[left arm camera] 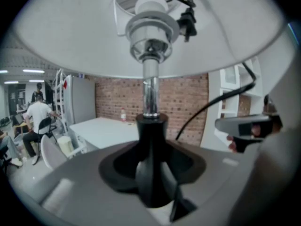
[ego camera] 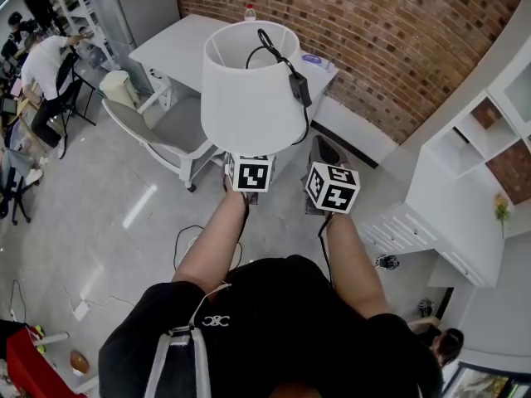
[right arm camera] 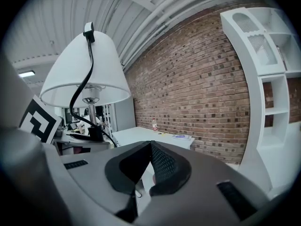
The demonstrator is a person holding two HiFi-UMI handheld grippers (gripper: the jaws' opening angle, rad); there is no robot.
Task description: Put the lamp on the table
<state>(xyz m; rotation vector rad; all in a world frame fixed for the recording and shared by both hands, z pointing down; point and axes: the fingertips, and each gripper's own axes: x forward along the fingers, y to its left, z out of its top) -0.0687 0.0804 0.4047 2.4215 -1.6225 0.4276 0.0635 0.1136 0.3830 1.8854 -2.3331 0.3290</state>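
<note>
A lamp with a white shade (ego camera: 249,89) is held upright in the air, its black cord (ego camera: 294,81) draped over the shade's rim. My left gripper (ego camera: 249,162) is under the shade, shut on the lamp's black neck (left arm camera: 151,145) below the chrome stem (left arm camera: 150,93). To its right, my right gripper (ego camera: 325,154) hangs beside the lamp without touching it, its pads meeting at the tip (right arm camera: 150,147) with nothing between them. The white table (ego camera: 178,48) stands ahead against the brick wall; the lamp is short of it.
A plastic bottle (ego camera: 250,12) and a small flat item (ego camera: 313,59) lie on the table's far side. A grey chair (ego camera: 158,131) stands at its near left. A white shelf unit (ego camera: 465,181) is on the right. People sit at desks far left (ego camera: 46,65). Cables (ego camera: 187,239) trail on the floor.
</note>
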